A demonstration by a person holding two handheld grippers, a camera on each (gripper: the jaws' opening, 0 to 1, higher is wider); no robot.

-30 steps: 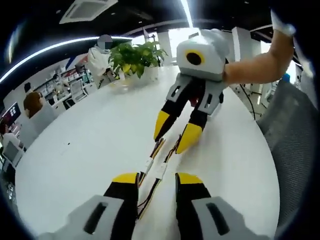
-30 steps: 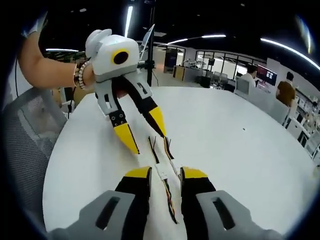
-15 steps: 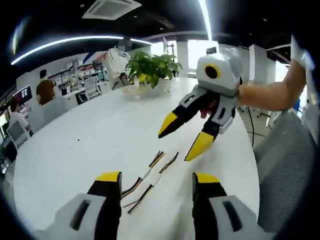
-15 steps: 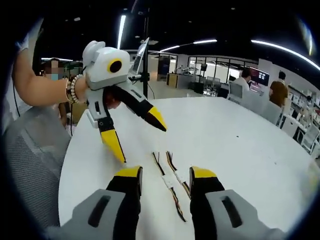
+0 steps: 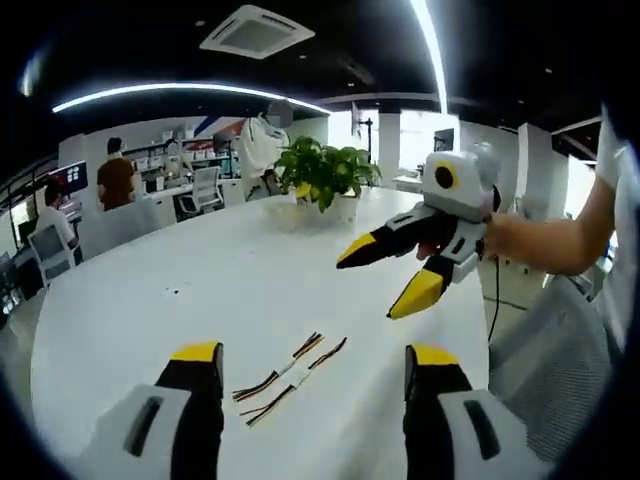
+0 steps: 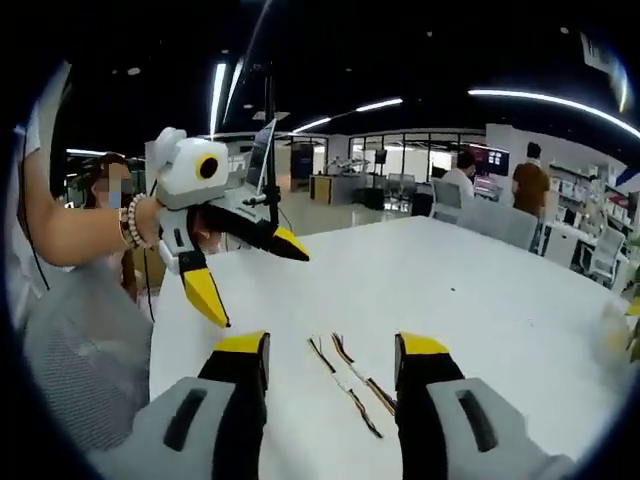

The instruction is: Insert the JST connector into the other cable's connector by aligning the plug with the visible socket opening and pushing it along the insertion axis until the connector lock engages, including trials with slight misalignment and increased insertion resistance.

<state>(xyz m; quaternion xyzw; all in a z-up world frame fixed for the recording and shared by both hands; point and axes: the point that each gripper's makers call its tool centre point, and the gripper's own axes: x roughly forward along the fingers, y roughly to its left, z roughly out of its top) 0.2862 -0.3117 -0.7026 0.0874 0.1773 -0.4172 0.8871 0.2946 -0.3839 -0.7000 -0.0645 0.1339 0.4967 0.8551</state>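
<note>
Two thin cables [image 5: 290,375] lie side by side on the white table [image 5: 130,310], each a bundle of dark, yellow and red wires with a small white connector [image 6: 346,381] at its middle; whether the connectors are mated is too small to tell. The left gripper [image 5: 312,358] hovers above them, jaws spread wide and holding nothing. The right gripper [image 6: 331,348] is also raised with jaws wide apart, the cables lying on the table between its yellow tips. A potted plant [image 5: 322,178] stands farther back on the table.

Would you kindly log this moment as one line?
left gripper: open, raised | right gripper: open, raised | cables: both flat on table, side by side, unheld | insertion: not started
</note>
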